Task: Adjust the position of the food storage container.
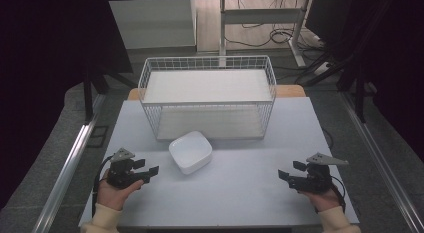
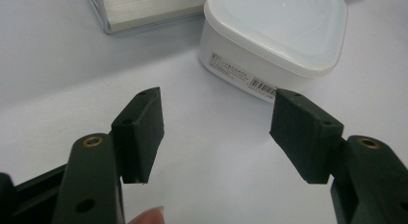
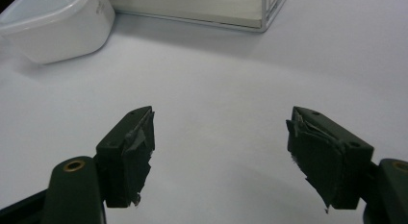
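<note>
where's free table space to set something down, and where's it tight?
Free: the wide stretch of table between the white container and the right tongs, plus the strips either side of the wire basket. Tight: between container and basket front, and between the left tongs and the container.

Pale desk (image 1: 260,193) w/ wooden edge at back, on grey carpet floor (image 1: 60,138); metal rails (image 1: 70,163) either side, dark curtains (image 1: 45,53) l & r, white metal frame (image 1: 260,15) & loose cables (image 1: 280,35) behind, light dim.
</note>
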`<state>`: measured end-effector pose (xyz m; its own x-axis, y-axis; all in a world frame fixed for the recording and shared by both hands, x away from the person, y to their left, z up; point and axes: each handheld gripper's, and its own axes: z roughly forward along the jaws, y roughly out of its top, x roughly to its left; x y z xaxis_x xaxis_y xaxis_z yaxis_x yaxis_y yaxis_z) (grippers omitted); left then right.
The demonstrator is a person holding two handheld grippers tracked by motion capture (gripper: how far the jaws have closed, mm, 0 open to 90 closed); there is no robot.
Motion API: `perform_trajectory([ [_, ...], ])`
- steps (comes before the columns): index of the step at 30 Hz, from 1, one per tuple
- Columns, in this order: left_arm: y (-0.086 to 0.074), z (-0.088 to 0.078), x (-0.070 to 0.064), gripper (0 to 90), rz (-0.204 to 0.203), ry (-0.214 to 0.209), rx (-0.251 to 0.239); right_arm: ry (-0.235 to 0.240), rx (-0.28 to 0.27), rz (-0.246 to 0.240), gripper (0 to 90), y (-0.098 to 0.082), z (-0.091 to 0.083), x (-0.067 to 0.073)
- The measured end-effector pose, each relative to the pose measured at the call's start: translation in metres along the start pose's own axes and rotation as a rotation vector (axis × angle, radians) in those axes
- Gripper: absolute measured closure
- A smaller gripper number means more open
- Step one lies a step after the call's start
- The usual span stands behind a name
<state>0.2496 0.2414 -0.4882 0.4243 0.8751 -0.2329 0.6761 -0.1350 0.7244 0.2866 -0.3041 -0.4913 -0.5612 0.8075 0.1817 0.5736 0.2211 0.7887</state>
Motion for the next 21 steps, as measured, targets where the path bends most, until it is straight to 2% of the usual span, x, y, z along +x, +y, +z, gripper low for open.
perform_trajectory([
  [7, 0.003, -0.006, -0.001, 37.1, -0.004, 0.012, -0.013, 0.012, -0.004, 0.012, 24.8, 0.000, -0.001, -0.001],
  [10, 0.001, -0.013, -0.003, 41.5, -0.010, 0.010, -0.022, 0.011, -0.012, 0.012, 24.8, 0.001, -0.003, -0.002],
  [14, 0.000, -0.017, 0.001, 49.1, -0.022, 0.030, -0.031, 0.010, -0.021, 0.023, 24.9, 0.001, -0.004, -0.003],
  [21, 0.022, -0.021, -0.002, 57.4, -0.005, 0.022, -0.071, 0.006, -0.017, 0.017, 24.9, 0.002, -0.001, -0.002],
])
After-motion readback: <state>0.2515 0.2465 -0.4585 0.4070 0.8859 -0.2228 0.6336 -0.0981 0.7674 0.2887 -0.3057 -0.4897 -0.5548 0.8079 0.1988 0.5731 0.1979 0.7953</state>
